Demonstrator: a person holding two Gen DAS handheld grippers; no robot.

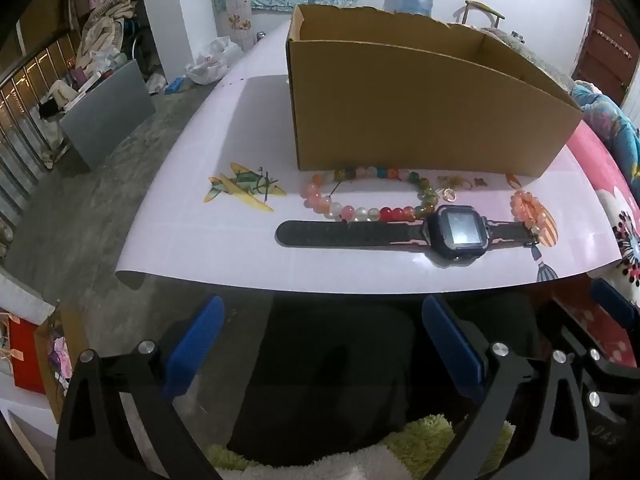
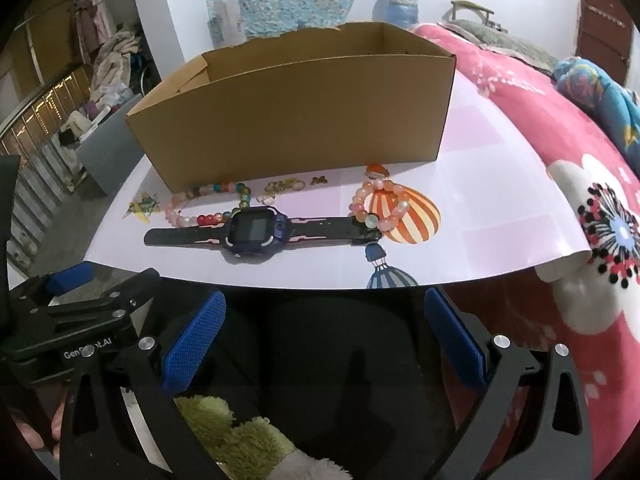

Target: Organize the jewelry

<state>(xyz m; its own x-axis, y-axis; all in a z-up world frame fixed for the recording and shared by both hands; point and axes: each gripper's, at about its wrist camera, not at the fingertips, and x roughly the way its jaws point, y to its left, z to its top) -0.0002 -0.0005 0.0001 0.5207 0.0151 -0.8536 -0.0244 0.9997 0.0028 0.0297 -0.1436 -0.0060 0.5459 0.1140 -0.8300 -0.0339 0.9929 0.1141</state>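
Observation:
An open cardboard box point(image 1: 420, 120) point(image 2: 296, 120) stands on a white mat point(image 1: 224, 160) point(image 2: 500, 216). In front of it lie a multicoloured bead bracelet point(image 1: 368, 212) point(image 2: 208, 216), a black smartwatch point(image 1: 458, 232) point(image 2: 256, 232), a small peach bead bracelet point(image 1: 524, 208) point(image 2: 378, 204), gold rings point(image 1: 454, 182) point(image 2: 282, 186) and a small butterfly charm point(image 2: 319, 179). My left gripper point(image 1: 324, 340) is open and empty, held back from the mat's near edge. My right gripper point(image 2: 324, 336) is open and empty, also short of the near edge.
A pink flowered blanket point(image 2: 580, 184) lies to the right of the mat. The left gripper's body point(image 2: 72, 320) shows at the lower left of the right wrist view. Grey floor point(image 1: 100, 200) with a grey panel and clutter lies to the left. A green fluffy rug point(image 2: 240, 440) lies below.

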